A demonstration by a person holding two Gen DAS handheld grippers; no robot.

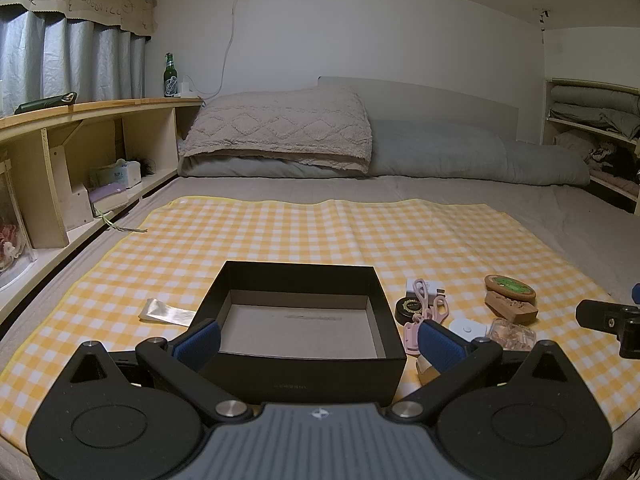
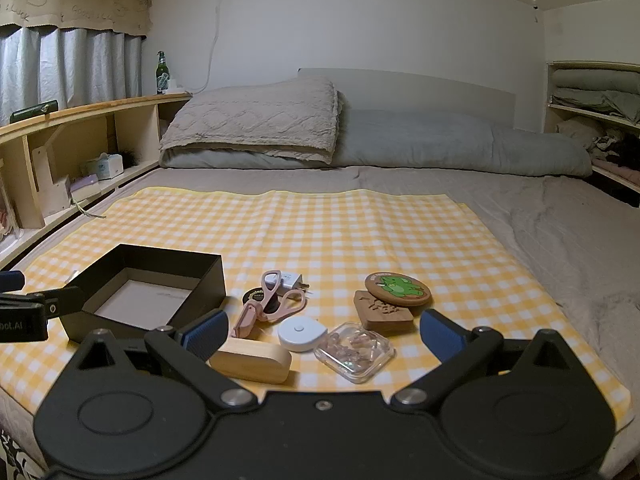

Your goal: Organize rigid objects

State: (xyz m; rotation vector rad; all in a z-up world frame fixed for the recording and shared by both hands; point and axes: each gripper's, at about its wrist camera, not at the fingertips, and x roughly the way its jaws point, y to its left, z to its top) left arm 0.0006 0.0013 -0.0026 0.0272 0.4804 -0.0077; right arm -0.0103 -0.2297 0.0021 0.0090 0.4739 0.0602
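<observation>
An empty black box (image 1: 304, 320) (image 2: 152, 280) sits on the yellow checked cloth (image 1: 280, 232) (image 2: 320, 232). My left gripper (image 1: 318, 342) is open, its blue pads either side of the box's near wall. My right gripper (image 2: 324, 334) is open above a heap of small items: a light wooden block (image 2: 252, 360), a white round case (image 2: 302, 333), a clear plastic box (image 2: 354, 352), pink scissors (image 2: 272, 300), a carved wooden block (image 2: 382, 312), a round coaster with a green figure (image 2: 398, 288), a black disc (image 2: 252, 294) and a white charger (image 2: 290, 280).
The cloth lies on a grey bed with pillows (image 2: 256, 124) at the far end. Wooden shelves (image 1: 80, 152) run along the left, a green bottle (image 1: 170, 76) on top. A crumpled clear wrapper (image 1: 166, 313) lies left of the box. More shelving (image 2: 596, 120) stands at the right.
</observation>
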